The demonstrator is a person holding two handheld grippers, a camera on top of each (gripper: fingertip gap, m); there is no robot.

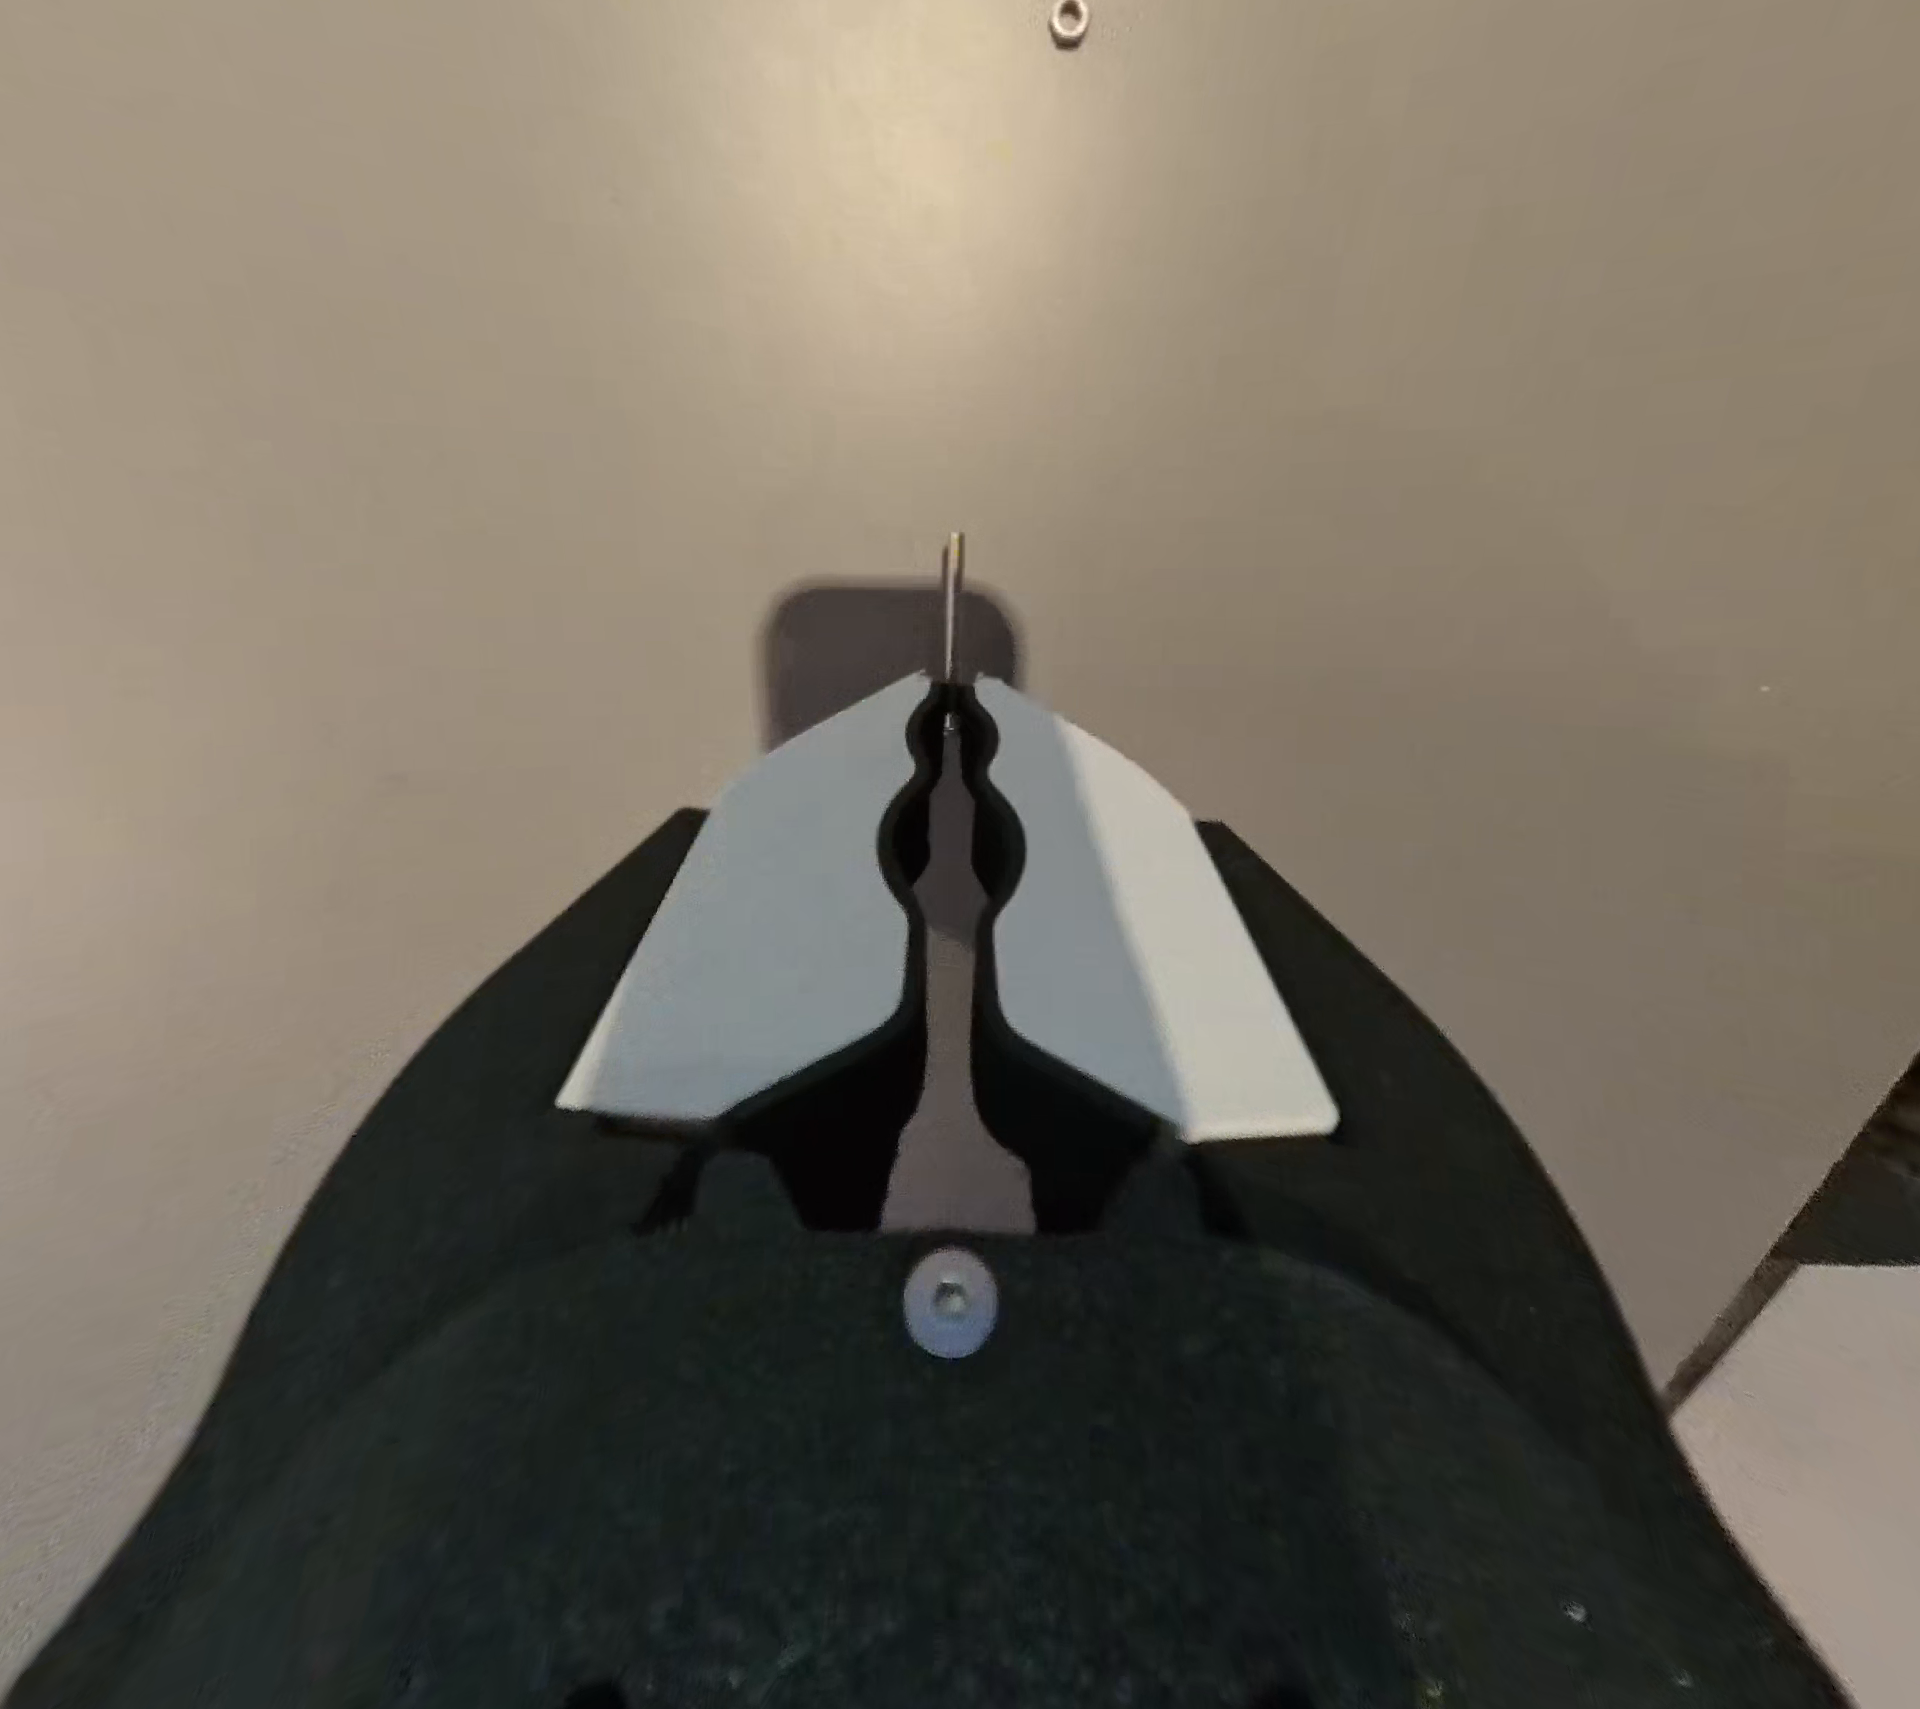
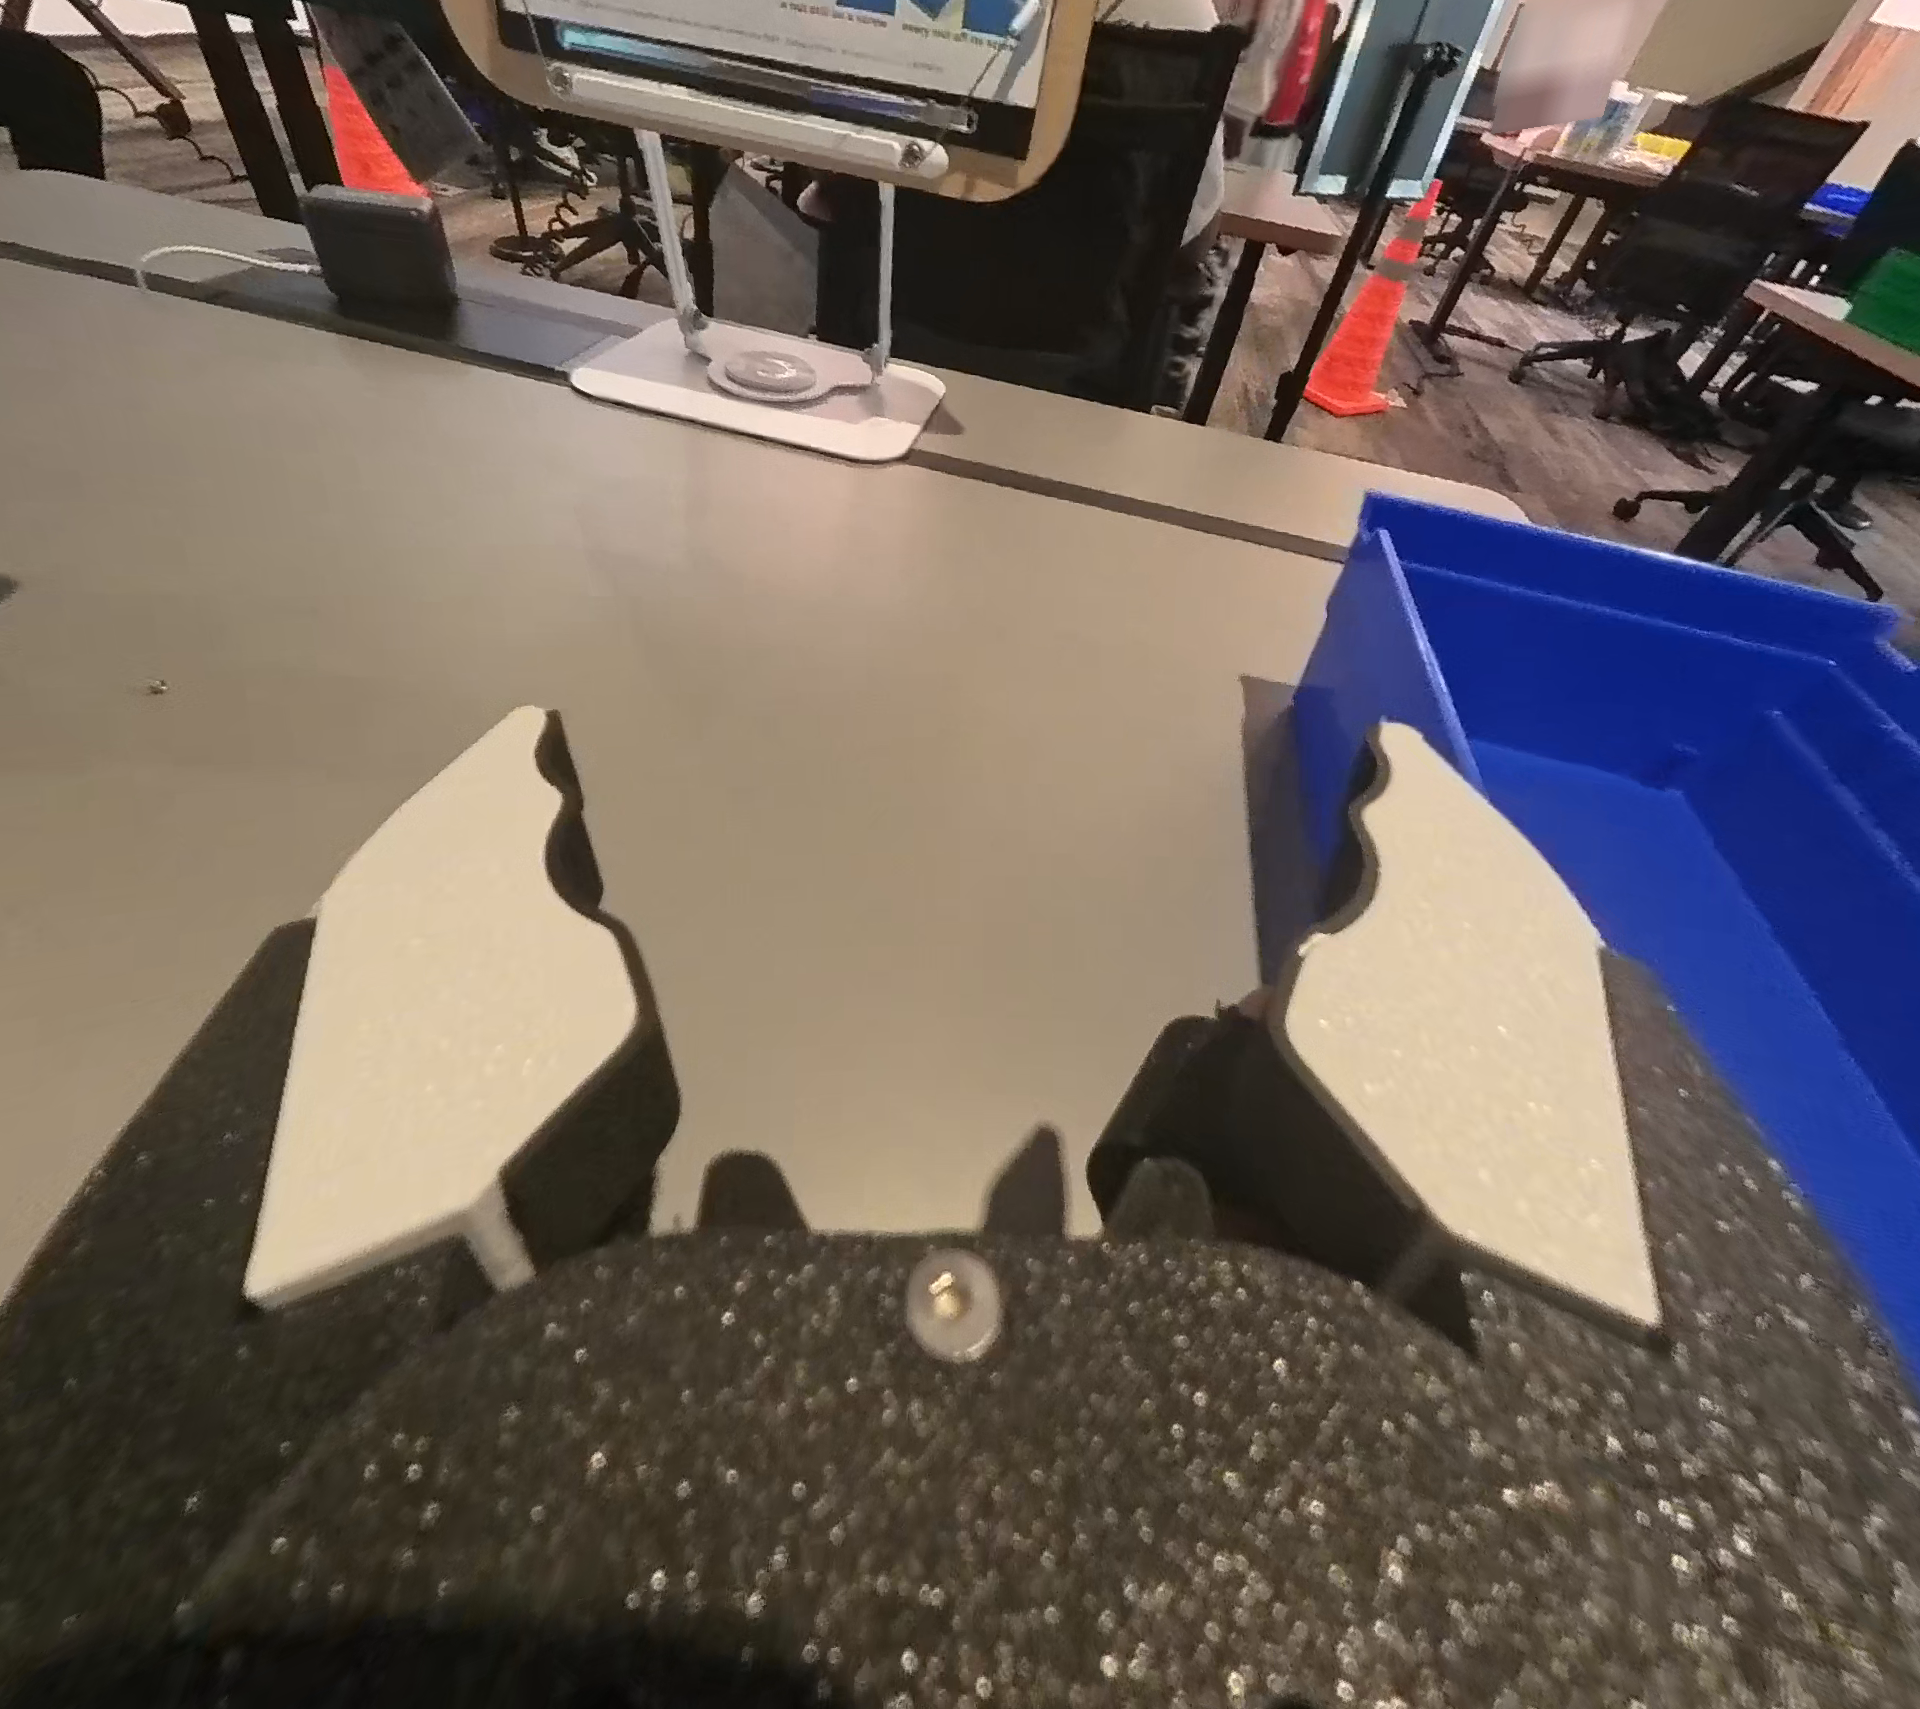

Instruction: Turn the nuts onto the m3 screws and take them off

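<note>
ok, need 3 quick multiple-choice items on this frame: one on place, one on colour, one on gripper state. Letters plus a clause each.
1. Where is the loose nut?
A. on the table, ahead of the left gripper
B. in the bin
C. on the screw

2. What colour is the bin?
A. red
B. blue
C. green

3. How is the right gripper?
A. shut on a nut
B. shut, empty
C. open, empty

Key:
1 A, the nut lies alone on the tabletop beyond the held screw.
2 B, its walls are blue.
3 C, its fingers stand wide apart over bare table.
</note>
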